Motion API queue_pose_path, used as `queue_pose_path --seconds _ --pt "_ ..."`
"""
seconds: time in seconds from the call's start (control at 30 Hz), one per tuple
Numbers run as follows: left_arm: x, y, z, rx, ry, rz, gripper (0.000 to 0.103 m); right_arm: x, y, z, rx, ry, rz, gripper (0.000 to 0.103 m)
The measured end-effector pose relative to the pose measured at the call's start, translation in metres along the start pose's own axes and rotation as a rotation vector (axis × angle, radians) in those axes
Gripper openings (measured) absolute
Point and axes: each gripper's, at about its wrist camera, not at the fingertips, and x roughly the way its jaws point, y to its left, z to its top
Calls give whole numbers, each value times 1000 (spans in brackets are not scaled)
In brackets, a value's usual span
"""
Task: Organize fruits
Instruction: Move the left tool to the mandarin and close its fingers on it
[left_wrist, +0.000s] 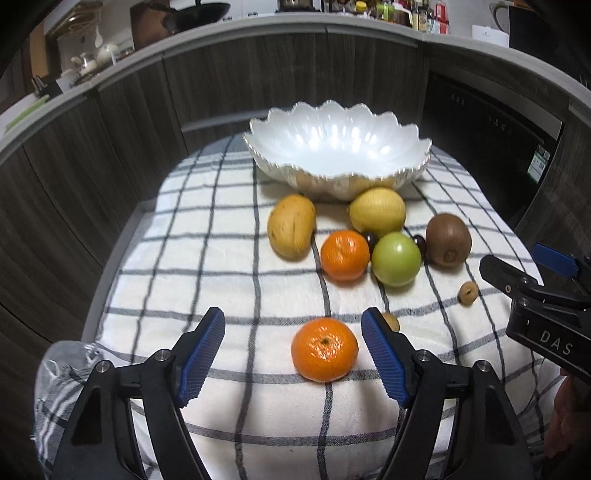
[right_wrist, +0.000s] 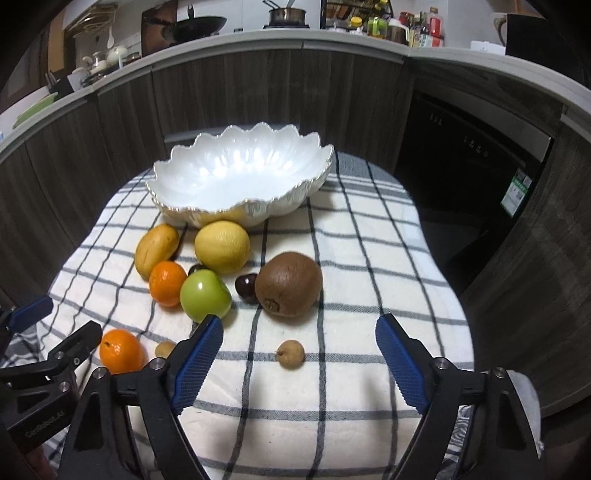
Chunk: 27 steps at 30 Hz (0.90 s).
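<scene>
A white scalloped bowl (left_wrist: 332, 147) (right_wrist: 236, 173) stands empty at the far end of a checked cloth. In front of it lie a mango (left_wrist: 291, 226), a lemon (left_wrist: 377, 211), a mandarin (left_wrist: 345, 255), a green apple (left_wrist: 396, 259), a kiwi (left_wrist: 448, 240) and two dark cherries (right_wrist: 246, 283). My left gripper (left_wrist: 293, 325) is open, its blue pads on either side of a nearer mandarin (left_wrist: 324, 349), not touching it. My right gripper (right_wrist: 299, 334) is open above a small brown longan (right_wrist: 291, 353). A second longan (right_wrist: 164, 348) lies next to the near mandarin.
The checked cloth (left_wrist: 207, 236) covers a small table with edges close on both sides. Dark wood cabinet fronts (left_wrist: 110, 140) curve around behind. A black appliance door (right_wrist: 472, 162) stands at the right. The right gripper's body (left_wrist: 539, 295) shows at the right of the left wrist view.
</scene>
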Motion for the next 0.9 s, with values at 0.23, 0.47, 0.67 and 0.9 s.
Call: queue_pose_path --seconds 0.23,0.47,0.67,0.9 --pt "22 -6 -8 17 79 -35 61 25 -2 -7 3 56 11 72" --pt "31 -11 -13 30 106 -54 60 50 -4 -14 15 133 19 53" --pt "39 -12 -15 29 141 -70 54 60 -3 -19 13 159 22 49" --pt "41 -15 -16 38 144 -81 49 68 -2 -22 9 179 47 32"
